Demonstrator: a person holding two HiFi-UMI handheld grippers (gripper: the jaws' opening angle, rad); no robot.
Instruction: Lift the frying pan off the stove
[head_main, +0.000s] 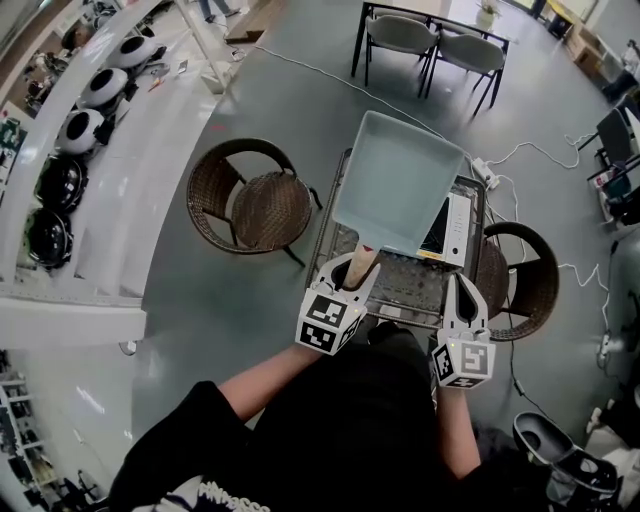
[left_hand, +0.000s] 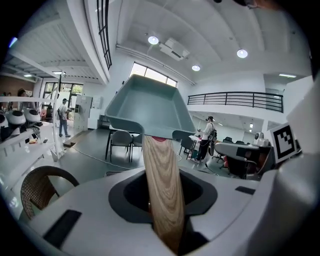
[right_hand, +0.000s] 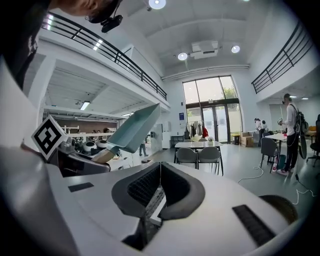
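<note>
The pan (head_main: 405, 180) is being held in the air above the stove (head_main: 457, 225), its wooden handle (head_main: 362, 262) being clamped by the left gripper (head_main: 355, 277), while the right gripper (head_main: 462, 288), jaws together and empty, is being held aside, seemingly unneeded.

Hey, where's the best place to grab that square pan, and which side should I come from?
Take the handle, coming from the person's side and along its length. It sticks straight out of the near wall of the pan and is slim enough for jaws, while the body is wide with sloping walls. The left hand-held gripper is shut on it that way.
</note>
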